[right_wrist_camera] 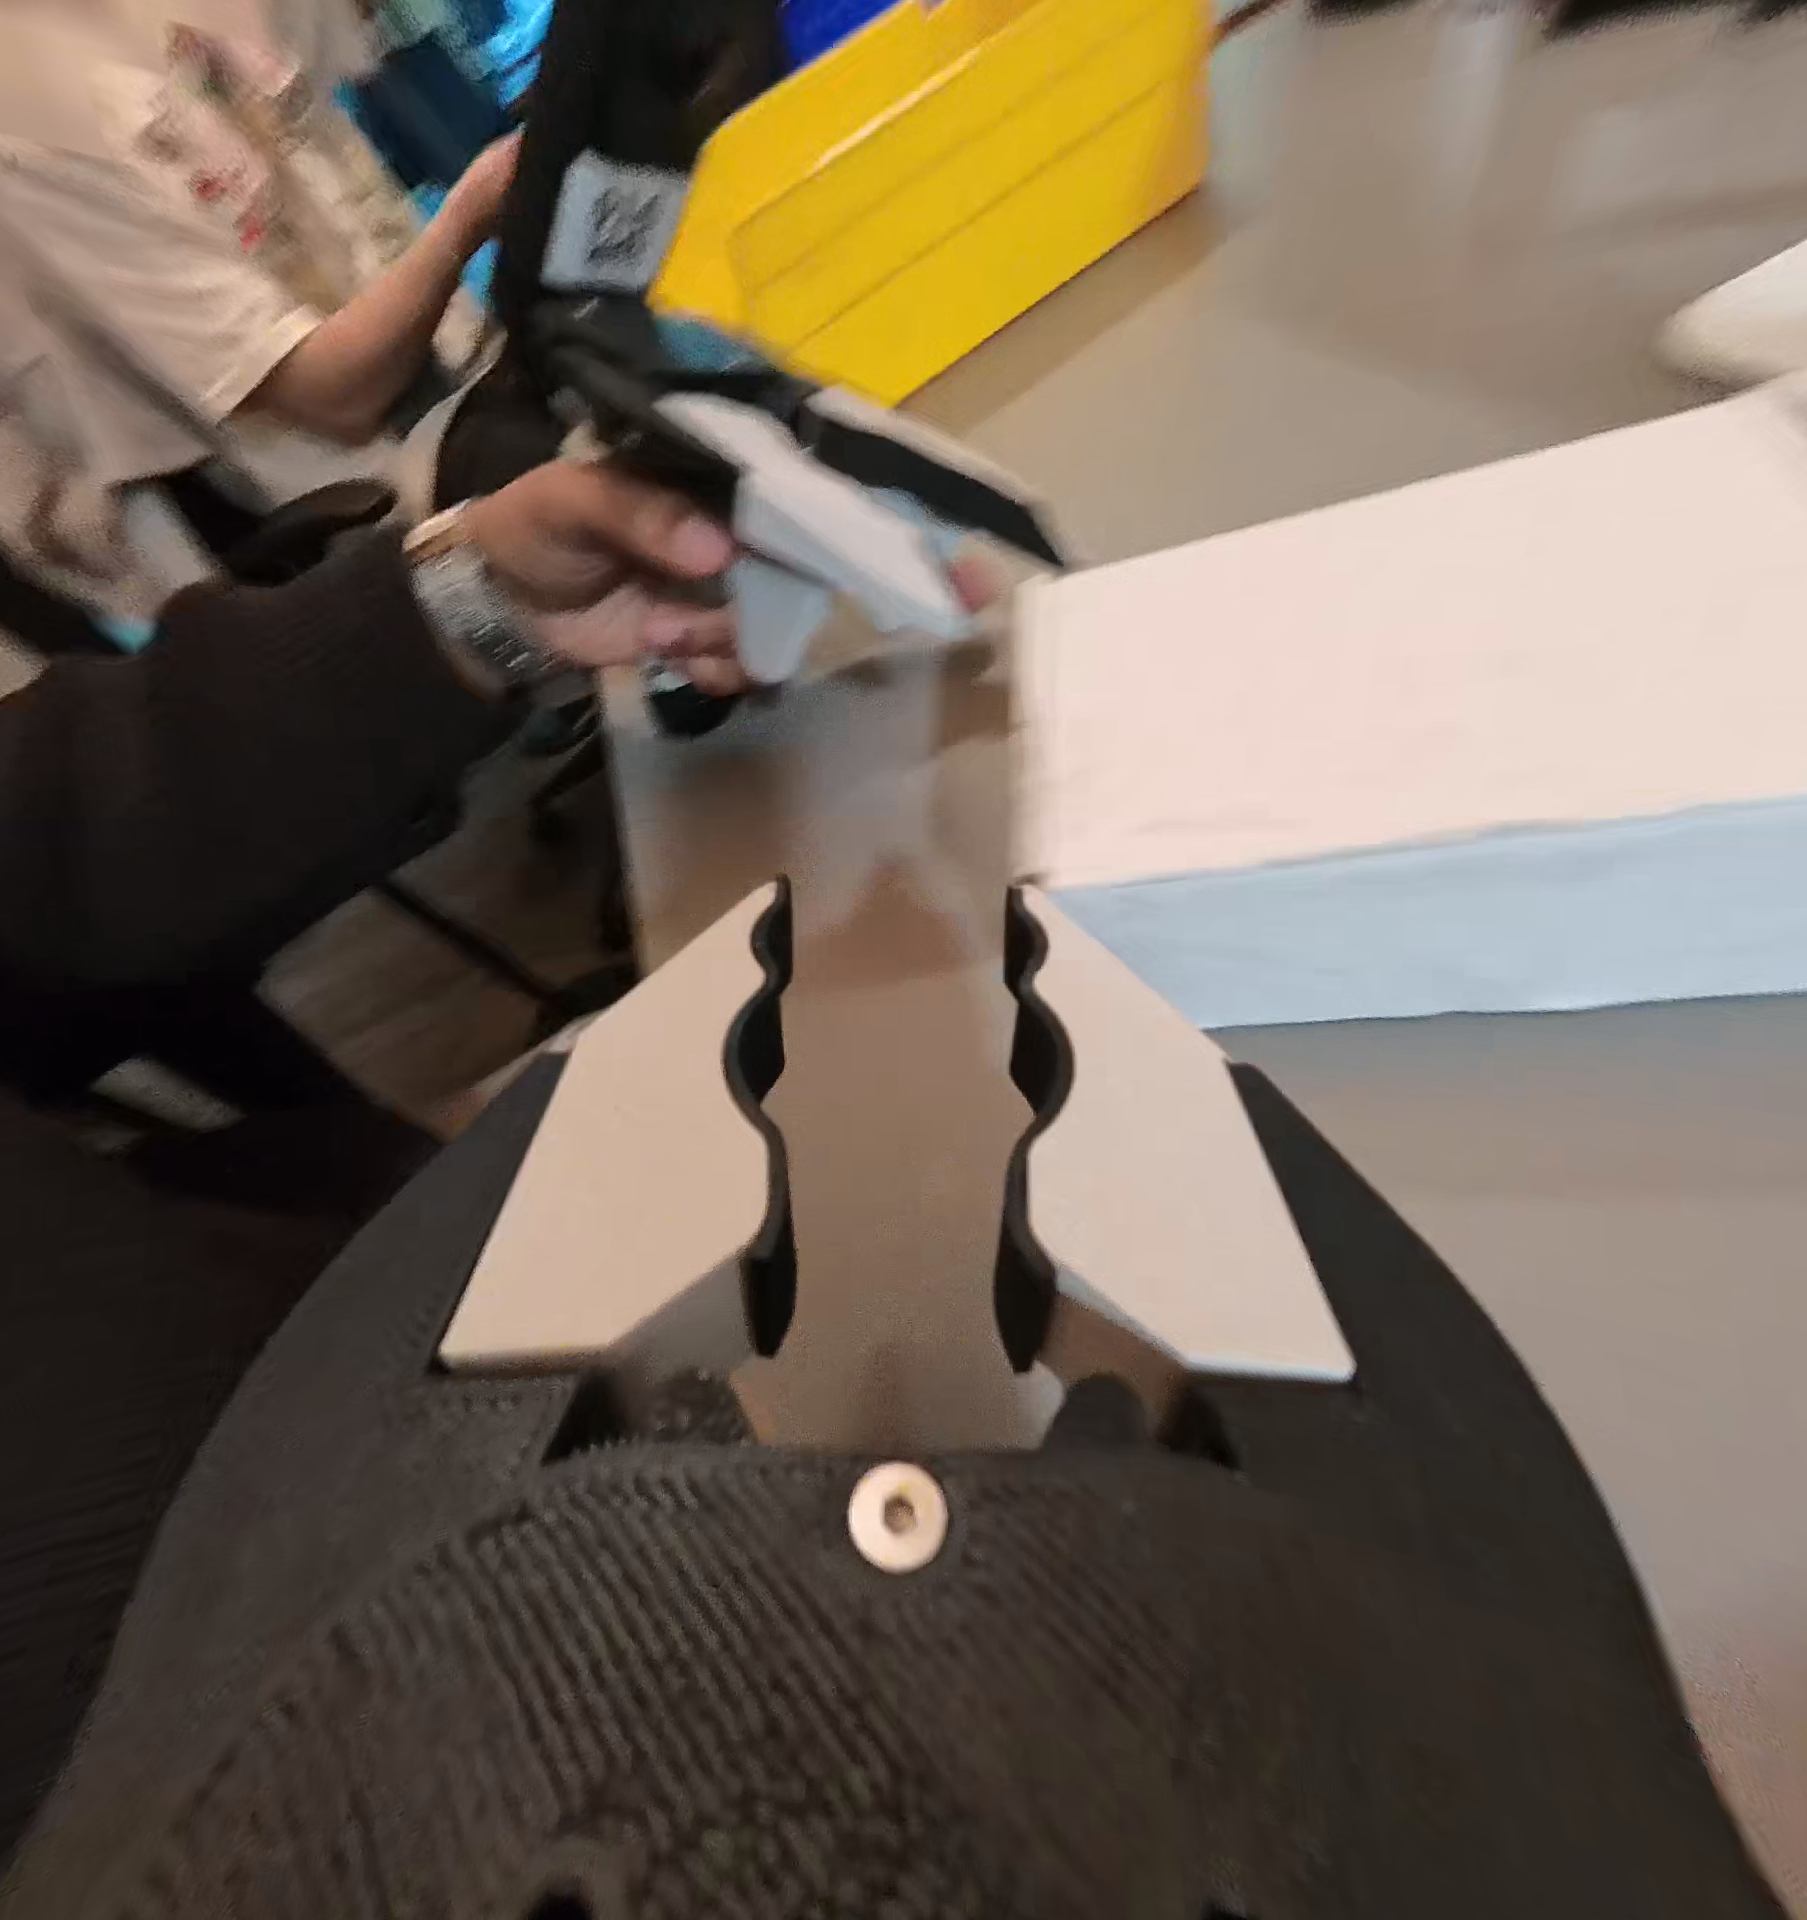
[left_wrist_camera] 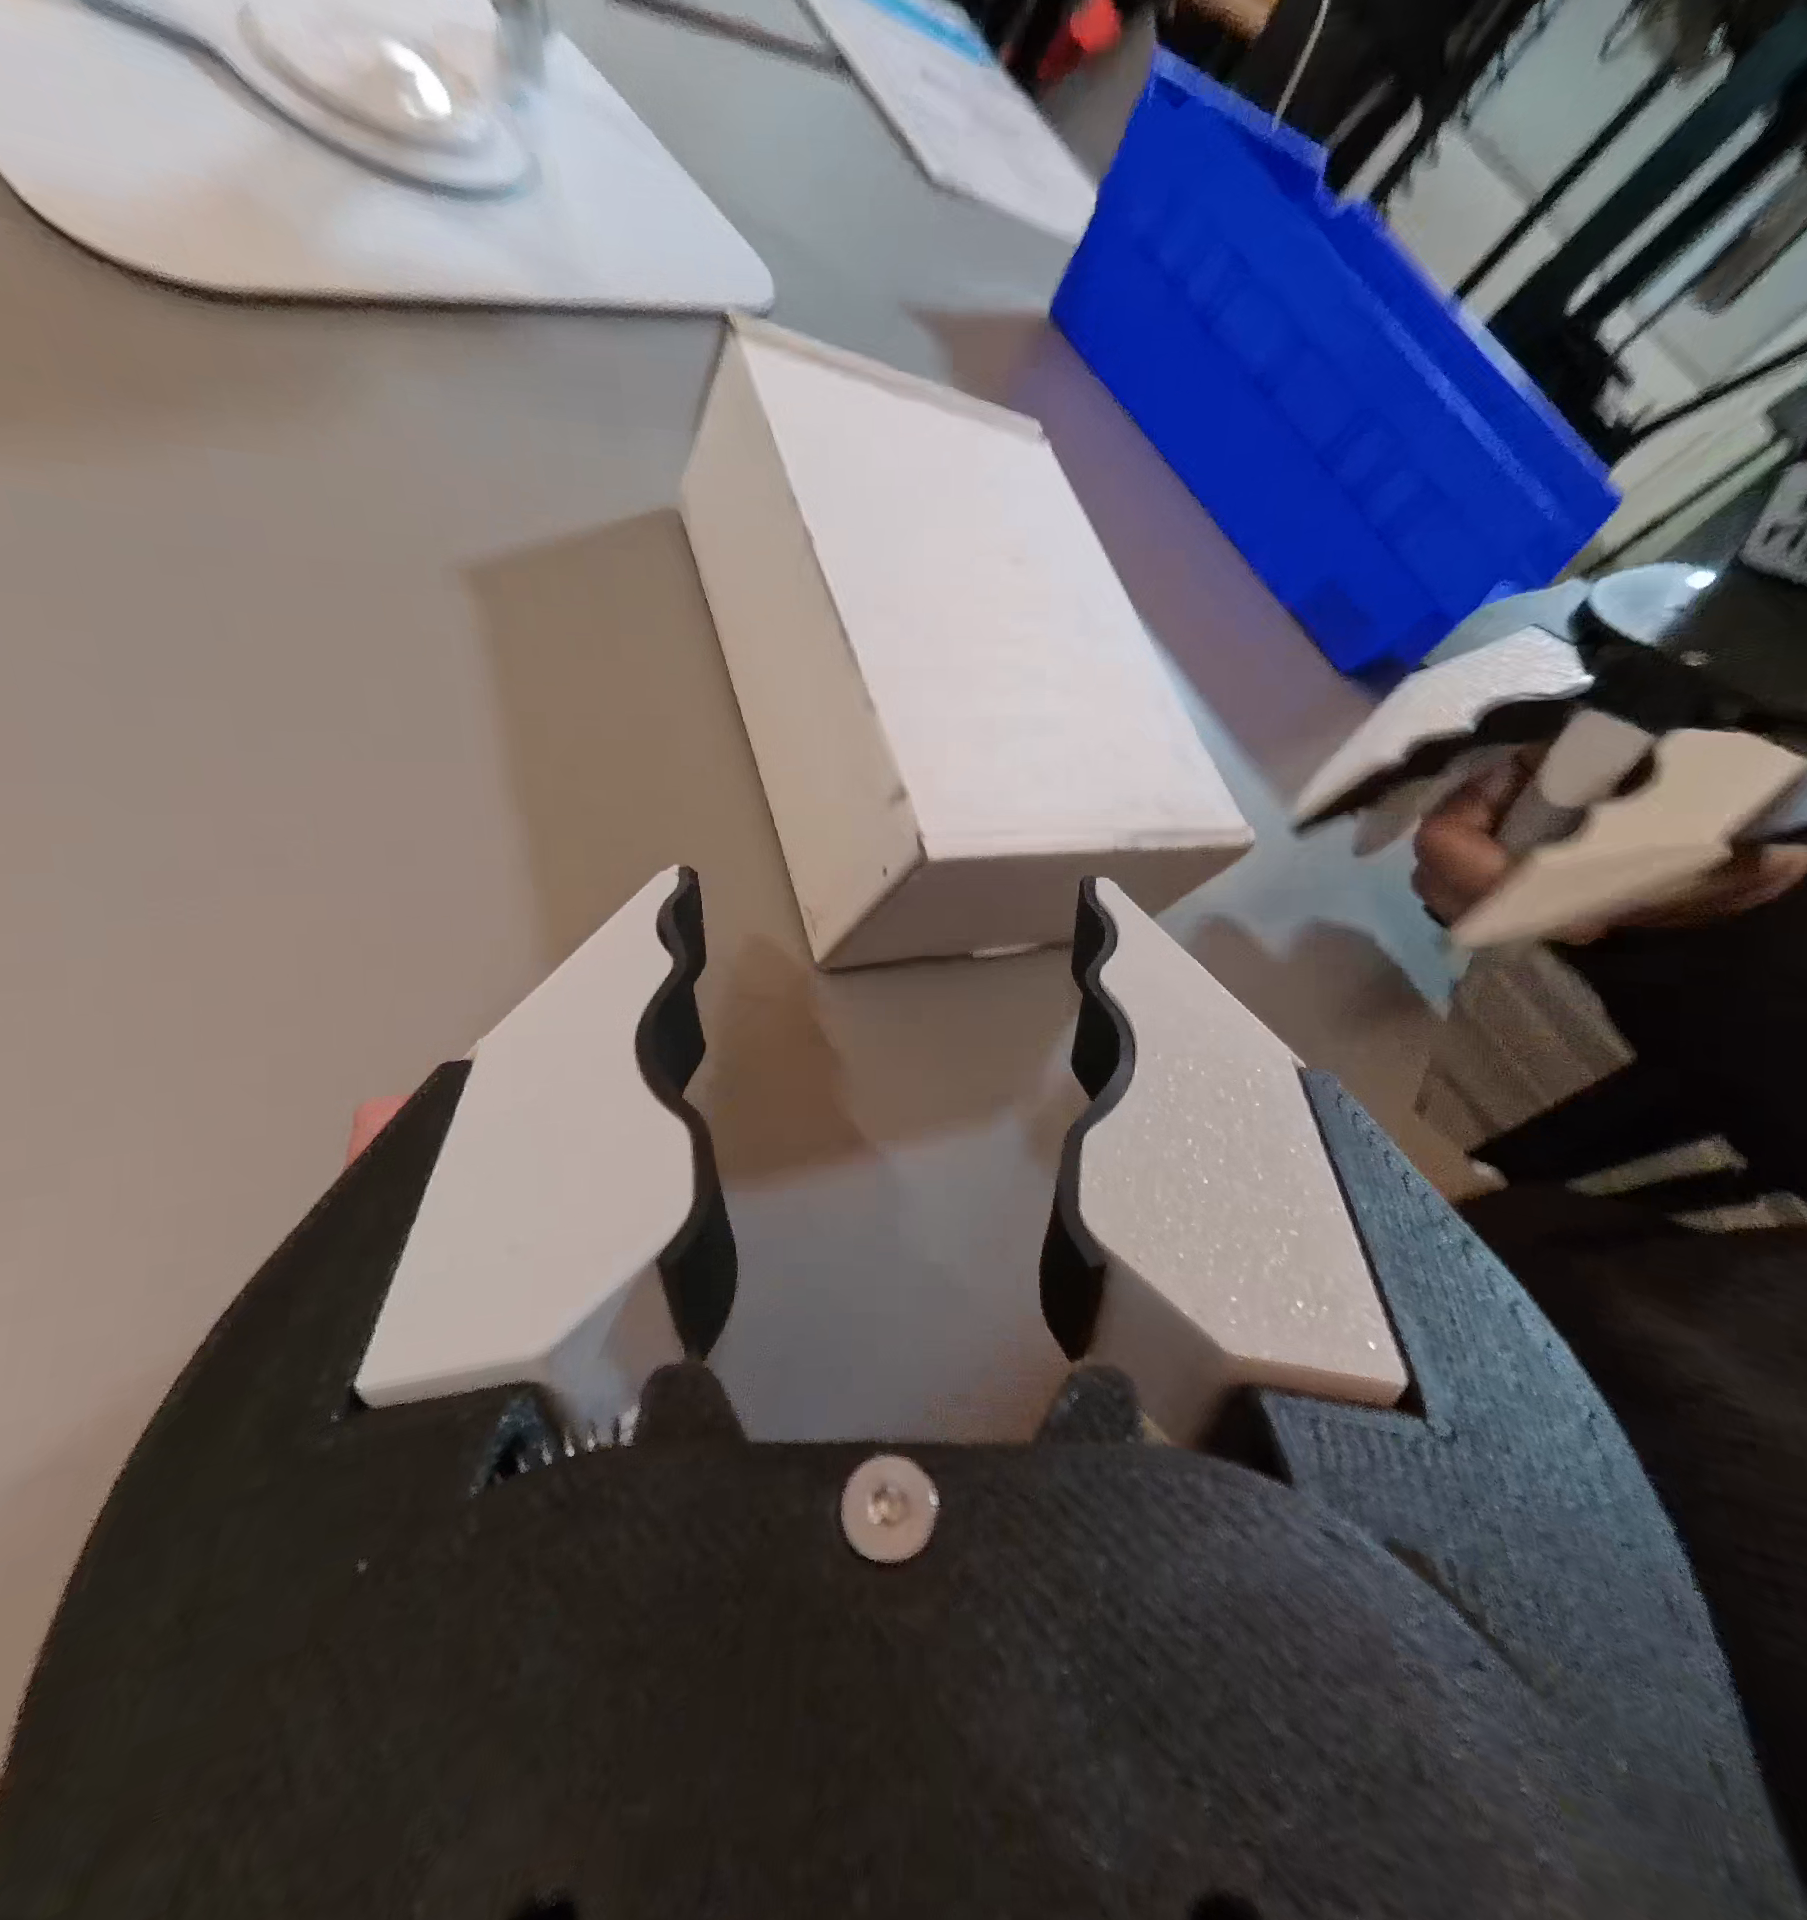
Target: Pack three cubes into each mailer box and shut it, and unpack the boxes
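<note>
A closed white mailer box (left_wrist_camera: 966,665) lies on the grey table. My left gripper (left_wrist_camera: 886,881) is open and empty, its tips just short of the box's near corner. The right gripper also shows in the left wrist view (left_wrist_camera: 1398,873), to the right of the box. In the right wrist view the same box (right_wrist_camera: 1450,727) fills the right side. My right gripper (right_wrist_camera: 899,894) is open and empty, just left of the box's near corner. The left gripper (right_wrist_camera: 972,582) shows there too, held in a hand at the box's far left edge. No cubes are in view.
A blue bin (left_wrist_camera: 1325,436) stands behind the box to the right. A yellow bin (right_wrist_camera: 940,197) stands at the far side. A white mat (left_wrist_camera: 359,208) with a clear rounded thing on it lies at the back left. A person's dark sleeve (right_wrist_camera: 151,779) is at left.
</note>
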A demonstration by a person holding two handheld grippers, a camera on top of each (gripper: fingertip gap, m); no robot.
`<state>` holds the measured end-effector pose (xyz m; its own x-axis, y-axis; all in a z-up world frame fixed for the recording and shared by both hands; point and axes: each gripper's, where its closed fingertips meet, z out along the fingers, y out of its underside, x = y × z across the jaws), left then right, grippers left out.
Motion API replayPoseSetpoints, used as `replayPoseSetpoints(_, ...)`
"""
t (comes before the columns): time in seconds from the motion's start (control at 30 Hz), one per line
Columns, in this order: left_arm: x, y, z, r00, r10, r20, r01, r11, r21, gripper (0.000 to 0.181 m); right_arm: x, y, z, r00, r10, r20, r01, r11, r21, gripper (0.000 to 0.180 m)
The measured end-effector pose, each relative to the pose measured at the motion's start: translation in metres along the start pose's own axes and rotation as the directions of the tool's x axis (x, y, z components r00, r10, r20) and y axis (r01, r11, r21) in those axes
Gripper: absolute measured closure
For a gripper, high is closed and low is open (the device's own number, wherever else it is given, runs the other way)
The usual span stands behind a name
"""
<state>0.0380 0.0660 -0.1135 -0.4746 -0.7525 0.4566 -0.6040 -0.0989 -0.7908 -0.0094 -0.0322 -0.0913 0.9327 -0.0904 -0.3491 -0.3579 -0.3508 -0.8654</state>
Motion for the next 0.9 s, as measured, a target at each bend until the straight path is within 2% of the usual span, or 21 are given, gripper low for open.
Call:
replayPoseSetpoints(0.1, 0.007, -0.014, -0.004, 0.996, -0.07, -0.059, 0.074, 0.995, 0.072, 0.112, 0.059, -0.026, -0.03, 0.979, 0.062, -0.195, -0.029, 0.985, 0.167, 0.125)
replayPoseSetpoints(0.2, 0.005, 0.003, 0.006, 0.995, -0.095, -0.023, 0.094, 0.995, -0.04, 0.111, 0.116, -0.035, -0.052, 0.916, 0.166, -0.365, -0.077, 0.966, 0.246, 0.108)
replayPoseSetpoints(0.3, 0.008, 0.014, 0.013, 0.998, -0.064, 0.01, 0.065, 0.993, -0.103, 0.107, 0.141, -0.033, -0.051, 0.893, 0.177, -0.415, -0.077, 0.966, 0.246, 0.104)
replayPoseSetpoints(0.5, 0.025, 0.037, 0.022, 0.997, -0.079, -0.014, 0.074, 0.968, -0.241, 0.115, 0.153, -0.034, -0.021, 0.932, 0.125, -0.339, -0.084, 0.987, 0.133, 0.093)
replayPoseSetpoints(0.63, 0.03, 0.036, 0.028, 0.996, -0.083, -0.014, 0.078, 0.973, -0.216, 0.113, 0.14, -0.027, -0.011, 0.968, 0.159, -0.195, -0.146, 0.986, 0.08, 0.082)
replayPoseSetpoints(0.77, 0.008, 0.023, 0.022, 0.988, -0.126, 0.084, 0.136, 0.984, -0.119, 0.11, 0.12, -0.011, -0.021, 0.979, 0.104, -0.177, -0.106, 0.994, -0.006, 0.101)
replayPoseSetpoints(0.8, 0.004, 0.019, 0.019, 0.984, -0.157, 0.086, 0.164, 0.983, -0.086, 0.113, 0.102, -0.007, -0.022, 0.988, 0.105, -0.111, -0.109, 0.994, -0.025, 0.123)
replayPoseSetpoints(0.87, -0.002, 0.01, 0.013, 0.976, -0.207, 0.073, 0.209, 0.977, -0.026, 0.112, 0.057, -0.003, -0.02, 0.984, 0.159, 0.075, -0.156, 0.987, -0.049, 0.119)
replayPoseSetpoints(0.9, -0.005, 0.008, 0.01, 0.975, -0.208, 0.081, 0.209, 0.978, -0.013, 0.112, 0.043, 0.001, -0.019, 0.981, 0.159, 0.113, -0.152, 0.986, -0.071, 0.118)
